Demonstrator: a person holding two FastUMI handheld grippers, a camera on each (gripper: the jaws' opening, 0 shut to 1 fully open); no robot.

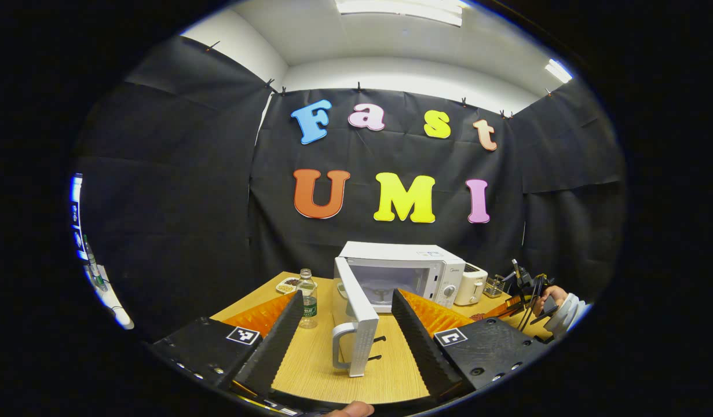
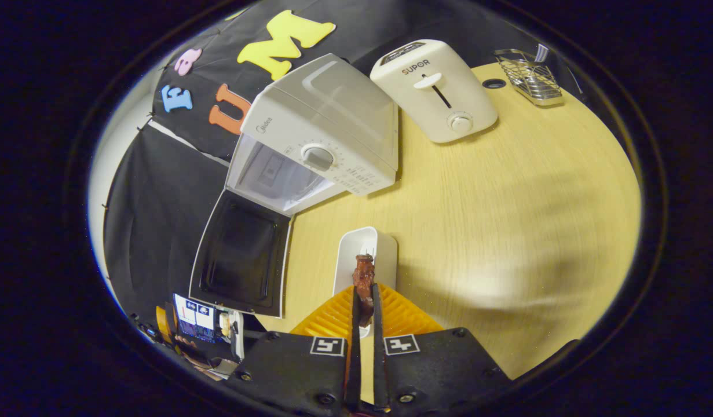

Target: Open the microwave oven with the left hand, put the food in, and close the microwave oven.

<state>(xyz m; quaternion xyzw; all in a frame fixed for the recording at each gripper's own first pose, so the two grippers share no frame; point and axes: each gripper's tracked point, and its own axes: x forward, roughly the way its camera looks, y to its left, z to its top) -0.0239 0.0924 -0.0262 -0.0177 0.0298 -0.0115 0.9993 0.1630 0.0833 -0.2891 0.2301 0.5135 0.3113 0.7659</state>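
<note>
Table (image 2: 507, 191) of pale wood, black-draped booth

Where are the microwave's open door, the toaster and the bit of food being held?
microwave door (image 1: 359, 315): left gripper view, on its edge above the handle.
toaster (image 2: 434, 90): right gripper view, on its front near the lever slot.
food (image 2: 364, 278): right gripper view, on the brown piece above the right gripper's fingers.

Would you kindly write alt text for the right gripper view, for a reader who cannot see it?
The right gripper, jaws closed on a brown piece of food, holds it above a white dish on a wooden table. Beyond stands a white microwave with its door swung open, a toaster beside it and a wire rack farther right.
</note>
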